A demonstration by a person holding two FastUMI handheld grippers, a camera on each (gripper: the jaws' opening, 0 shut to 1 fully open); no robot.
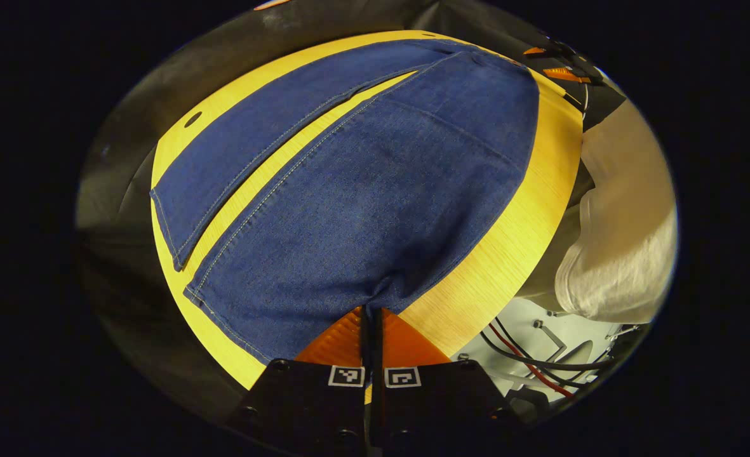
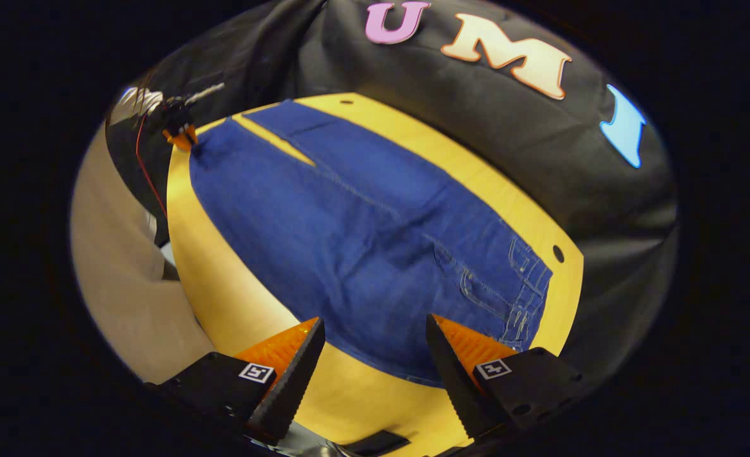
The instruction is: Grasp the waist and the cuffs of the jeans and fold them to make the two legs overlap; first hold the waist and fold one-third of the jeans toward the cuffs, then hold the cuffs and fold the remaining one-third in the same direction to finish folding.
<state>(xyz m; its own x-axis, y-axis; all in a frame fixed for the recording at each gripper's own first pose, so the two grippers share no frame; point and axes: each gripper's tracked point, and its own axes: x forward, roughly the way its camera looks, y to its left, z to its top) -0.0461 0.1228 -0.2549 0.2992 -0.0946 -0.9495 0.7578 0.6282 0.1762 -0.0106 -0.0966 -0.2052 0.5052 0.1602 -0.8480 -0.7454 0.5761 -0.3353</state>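
Note:
Blue jeans lie flat on the yellow wooden table, the two legs side by side with a narrow gap between them. My left gripper is shut on the cuff edge of the nearer leg, and the cloth puckers at the pinch. In the right gripper view the jeans stretch away from the waist with its pockets at the right. My right gripper is open just above the near hip edge, with a finger on either side. The left gripper shows far off at the cuff.
A person in light clothing stands at the table's long side, also seen as a person's sleeve. Cables hang below the table edge. Bare table borders the jeans. Black cloth wall rises behind.

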